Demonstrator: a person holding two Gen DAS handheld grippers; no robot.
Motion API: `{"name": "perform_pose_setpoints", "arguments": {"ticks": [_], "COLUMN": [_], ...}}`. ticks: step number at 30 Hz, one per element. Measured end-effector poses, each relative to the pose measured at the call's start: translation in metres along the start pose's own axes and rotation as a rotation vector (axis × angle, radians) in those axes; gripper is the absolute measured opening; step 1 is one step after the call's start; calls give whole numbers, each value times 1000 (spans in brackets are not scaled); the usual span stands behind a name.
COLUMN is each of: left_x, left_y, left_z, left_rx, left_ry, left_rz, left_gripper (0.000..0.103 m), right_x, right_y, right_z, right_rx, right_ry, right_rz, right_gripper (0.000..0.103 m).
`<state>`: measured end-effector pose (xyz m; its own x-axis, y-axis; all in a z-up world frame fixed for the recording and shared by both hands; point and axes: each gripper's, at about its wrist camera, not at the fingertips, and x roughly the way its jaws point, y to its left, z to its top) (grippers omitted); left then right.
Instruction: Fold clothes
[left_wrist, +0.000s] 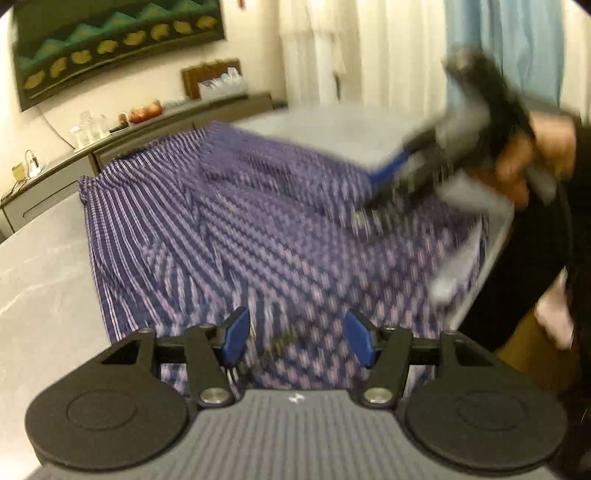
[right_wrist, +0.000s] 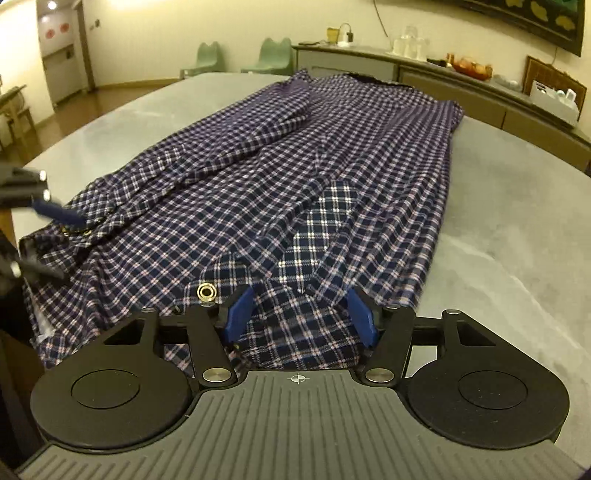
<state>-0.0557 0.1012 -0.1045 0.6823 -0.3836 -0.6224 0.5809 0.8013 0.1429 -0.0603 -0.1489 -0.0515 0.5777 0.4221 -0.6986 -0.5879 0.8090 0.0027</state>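
- On the grey table (right_wrist: 509, 236), a blue-and-white checked garment (right_wrist: 280, 166) is laid out lengthwise, partly folded, with creases along its middle and a metal snap (right_wrist: 206, 291) at its near hem.
- Over that near hem the right gripper (right_wrist: 300, 317) is held, its blue fingers (right_wrist: 239, 314) standing apart with cloth seen between them; no pinch on the fabric can be made out.
- At the near left corner of the garment the left gripper (right_wrist: 55, 216) is seen from the side; in its own blurred view (left_wrist: 295, 338) its fingers are parted over the cloth, with nothing held.
- Along the wall beyond the table a long sideboard (right_wrist: 461, 79) is set, carrying glassware (right_wrist: 410, 42), a bowl of fruit (right_wrist: 471, 68) and a wooden box (right_wrist: 554, 86).
- Two green chairs (right_wrist: 236, 57) are placed past the far end of the table.
- Above the sideboard a dark framed picture (left_wrist: 110, 44) is hung.
- Nothing is seen lying on the garment.
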Motion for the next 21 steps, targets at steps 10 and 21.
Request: {"name": "perform_pose_setpoints", "arguments": {"ticks": [10,21], "left_x": [-29,-57], "left_y": [68,128], "left_z": [-20,-66], "left_rx": [-356,-889], "left_ry": [-4,50], "left_rz": [55,-150], "left_gripper": [65,94], "right_x": [-15,-61], "right_y": [-11,-77], "right_z": [-17,-70], "right_rx": [128,666], "right_ry": [-23,-32], "right_rz": [-41,161], "right_gripper": [71,79]}}
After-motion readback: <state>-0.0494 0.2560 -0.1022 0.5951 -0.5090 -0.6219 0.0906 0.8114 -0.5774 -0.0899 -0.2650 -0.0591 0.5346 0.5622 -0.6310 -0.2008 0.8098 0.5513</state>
